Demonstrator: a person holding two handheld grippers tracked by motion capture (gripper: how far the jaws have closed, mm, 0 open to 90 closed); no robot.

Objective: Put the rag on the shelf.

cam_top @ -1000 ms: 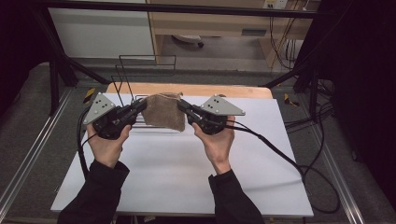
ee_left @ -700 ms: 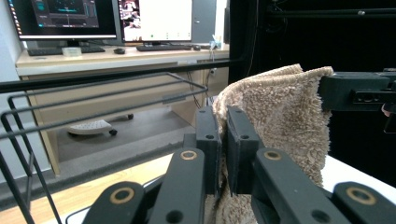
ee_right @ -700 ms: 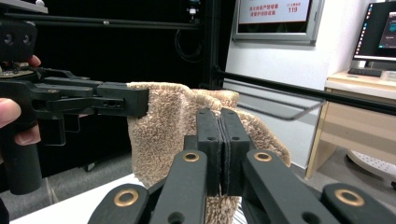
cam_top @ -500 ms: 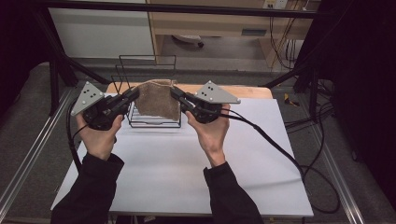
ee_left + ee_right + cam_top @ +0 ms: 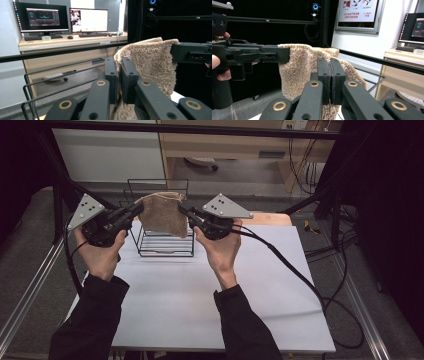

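Note:
A brown fluffy towel [image 5: 162, 214] hangs in the air between both grippers, above a black wire rack [image 5: 165, 237] at the back of the white table [image 5: 200, 290]. My left gripper [image 5: 137, 210] is shut on the towel's left top corner. My right gripper [image 5: 182, 210] is shut on its right top corner. In the left gripper view the towel [image 5: 150, 65] is pinched between the jaws of my left gripper [image 5: 119, 75], with the other gripper at its far corner. In the right gripper view the towel [image 5: 304, 67] is clamped by my right gripper [image 5: 330, 77].
The wire rack stands near the table's far edge, directly under the towel. Black cables [image 5: 300, 275] trail from the right gripper across the table's right side. A black frame bar [image 5: 200, 130] runs across the back, with a wooden desk [image 5: 235, 145] behind it.
Both hands have risen and moved toward the back of the table with the towel held between them. The towel now hangs higher, over the wire rack.

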